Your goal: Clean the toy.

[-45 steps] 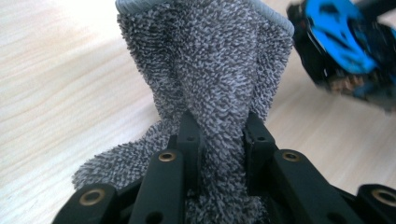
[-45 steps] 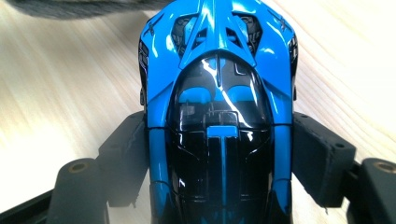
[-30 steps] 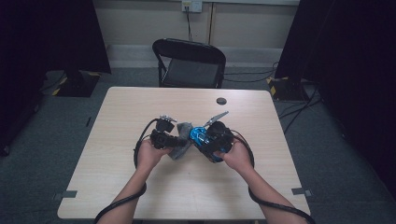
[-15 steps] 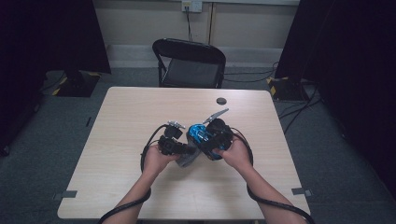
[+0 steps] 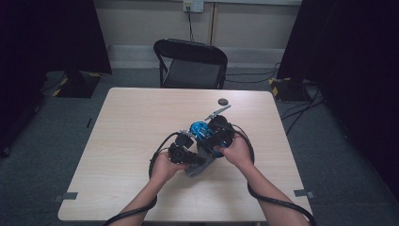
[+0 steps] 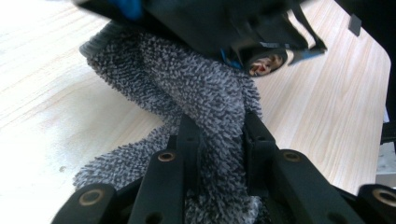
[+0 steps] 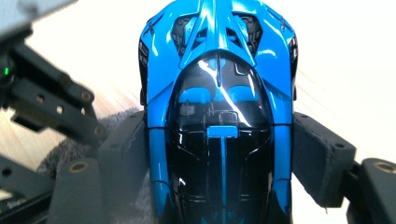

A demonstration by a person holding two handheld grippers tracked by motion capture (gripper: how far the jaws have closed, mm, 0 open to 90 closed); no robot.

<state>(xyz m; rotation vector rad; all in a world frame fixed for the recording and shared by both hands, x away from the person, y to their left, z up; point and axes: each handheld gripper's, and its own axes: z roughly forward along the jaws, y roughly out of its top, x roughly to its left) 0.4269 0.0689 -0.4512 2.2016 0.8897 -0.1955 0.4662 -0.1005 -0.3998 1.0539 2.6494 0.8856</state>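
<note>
A glossy blue and black toy car point(image 7: 219, 93) sits nose-out between the pads of my right gripper point(image 7: 219, 140), which is shut on its sides. From above, the car point(image 5: 199, 129) is held over the table's middle by the right gripper point(image 5: 212, 137). My left gripper point(image 6: 218, 133) is shut on a bunched grey fuzzy cloth point(image 6: 205, 88), which reaches up against the car's dark underside point(image 6: 210, 23). In the high view the left gripper point(image 5: 192, 157) sits just left of the car, with the cloth point(image 5: 197, 169) hanging below it.
The light wooden table point(image 5: 127, 122) carries a small black disc point(image 5: 222, 101) near its far edge. A black folding chair point(image 5: 190, 63) stands behind the table. Cables loop from both grippers across the tabletop toward the near edge.
My left hand has moved right with the cloth, closing in on the car. The right hand has kept the car in place.
</note>
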